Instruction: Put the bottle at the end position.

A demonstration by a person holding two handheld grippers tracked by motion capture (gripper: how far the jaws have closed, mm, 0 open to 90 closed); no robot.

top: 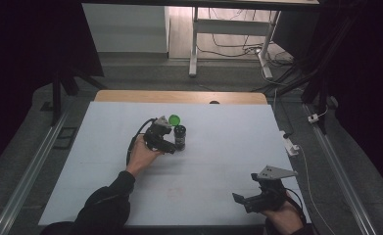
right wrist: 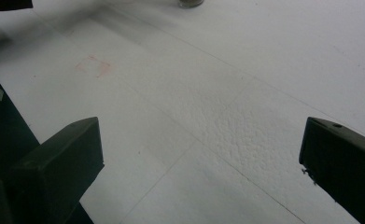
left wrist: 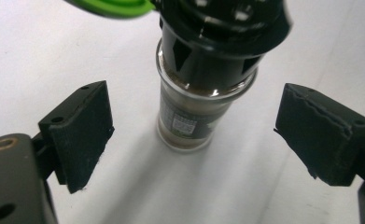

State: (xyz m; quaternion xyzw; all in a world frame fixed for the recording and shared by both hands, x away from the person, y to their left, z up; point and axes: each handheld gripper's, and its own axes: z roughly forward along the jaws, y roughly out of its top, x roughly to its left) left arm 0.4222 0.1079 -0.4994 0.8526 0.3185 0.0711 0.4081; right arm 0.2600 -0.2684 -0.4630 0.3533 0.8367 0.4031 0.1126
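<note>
My left gripper (left wrist: 192,140) is wide open, one jaw on each side of the small glass jar with a black shaker top (left wrist: 196,93), which stands upright in the middle of the white table (top: 228,147). Its round green lid (top: 174,119) is flipped open. I judge the grasp is not yet made. My right gripper (right wrist: 201,154), also wide and empty, waits near the table's front edge.

We see a dim room with dark, vignetted edges; the white desk (top: 218,147) is evenly lit. Close up, the jar (left wrist: 189,116) blurs at its top.
</note>
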